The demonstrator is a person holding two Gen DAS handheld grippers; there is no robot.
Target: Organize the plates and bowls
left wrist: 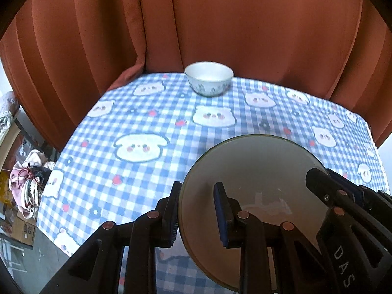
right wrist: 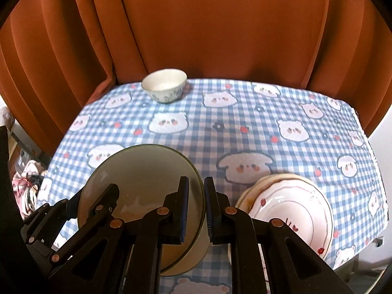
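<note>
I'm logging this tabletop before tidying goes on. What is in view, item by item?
Small bowl: one, white with green pattern, far edge of the table by the curtain.
Large bowl: one, beige with dark rim, near edge, a finger of each tongs inside it.
Plates: a stack, count unclear, white with red flowers, right of the large bowl.
Tablecloth: one, blue-white check with bear faces, covering the table.
Curtain: orange, behind the table.
Clothes pile: pink and white, on the floor to the left.
Left tongs: black, straddling the large bowl's left rim.
Right tongs: black, straddling its right rim.
</note>
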